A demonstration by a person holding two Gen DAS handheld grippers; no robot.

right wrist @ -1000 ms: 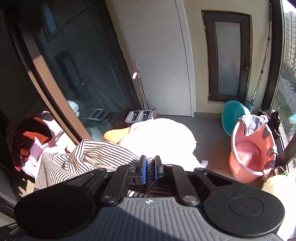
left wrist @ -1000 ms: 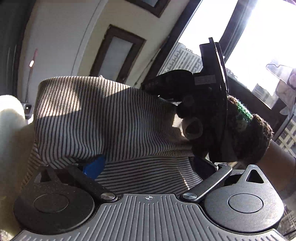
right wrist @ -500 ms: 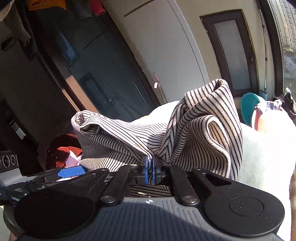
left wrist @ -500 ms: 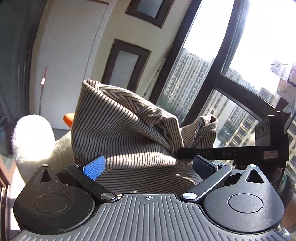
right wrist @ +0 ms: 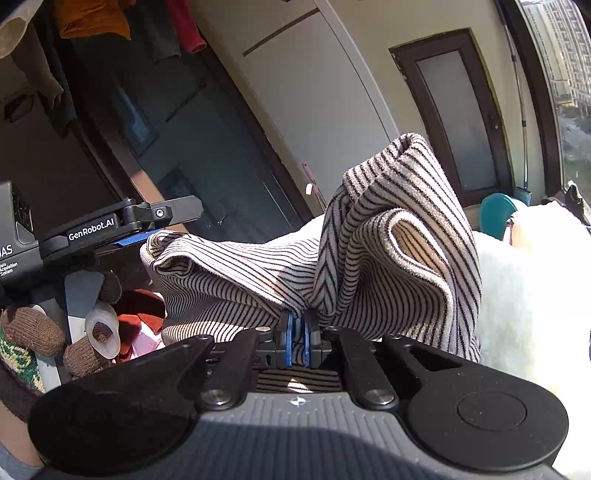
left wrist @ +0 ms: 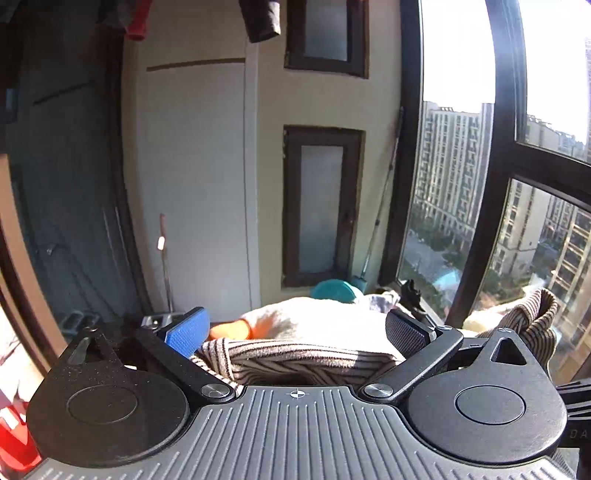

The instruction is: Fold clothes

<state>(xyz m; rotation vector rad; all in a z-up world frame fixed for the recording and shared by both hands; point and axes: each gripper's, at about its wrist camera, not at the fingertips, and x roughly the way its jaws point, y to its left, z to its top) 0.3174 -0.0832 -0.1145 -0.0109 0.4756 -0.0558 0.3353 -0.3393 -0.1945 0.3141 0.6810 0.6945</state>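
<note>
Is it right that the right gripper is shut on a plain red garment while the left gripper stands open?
Not quite. The right gripper is shut on a striped garment, cream with dark stripes, not a plain red one; the right wrist view shows this. The left gripper does stand open.

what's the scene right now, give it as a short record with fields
garment: striped top, cream with thin dark stripes, bunched and lifted, not yet folded flat
right gripper: shut on a pinch of the striped top
left gripper: jaws wide apart, the striped top lies between the pads, neither pad pressing it
left hand: in a brown knit glove
under the garment: white fluffy surface
background: teal basin by the wall, tall window onto apartment blocks
hanging above: orange and red clothes
</note>
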